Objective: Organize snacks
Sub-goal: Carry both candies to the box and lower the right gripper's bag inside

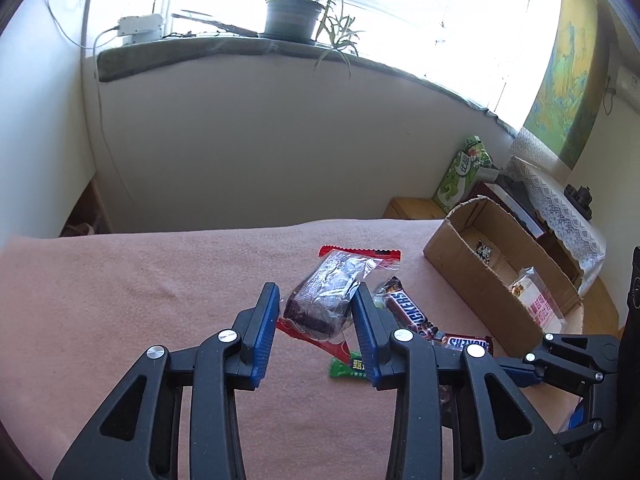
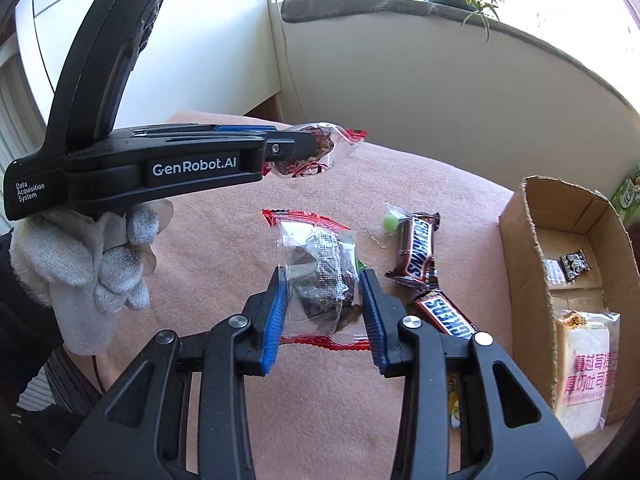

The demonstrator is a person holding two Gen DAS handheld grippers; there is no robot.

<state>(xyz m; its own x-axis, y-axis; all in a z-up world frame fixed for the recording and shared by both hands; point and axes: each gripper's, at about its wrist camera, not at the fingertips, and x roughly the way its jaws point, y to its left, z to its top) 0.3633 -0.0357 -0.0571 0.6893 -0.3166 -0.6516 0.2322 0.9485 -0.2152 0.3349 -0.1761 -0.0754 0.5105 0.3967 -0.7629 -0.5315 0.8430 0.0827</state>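
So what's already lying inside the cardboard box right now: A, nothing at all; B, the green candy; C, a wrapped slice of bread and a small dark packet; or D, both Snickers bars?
C: the right wrist view shows a wrapped bread slice and a small dark packet in the cardboard box; the Snickers bars lie on the pink blanket.

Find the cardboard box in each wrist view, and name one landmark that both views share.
Left wrist: cardboard box sits right of centre, beyond the loose snacks.
Right wrist: it runs along the right edge, open top showing.
Shared landmark: potted plant on the windowsill.
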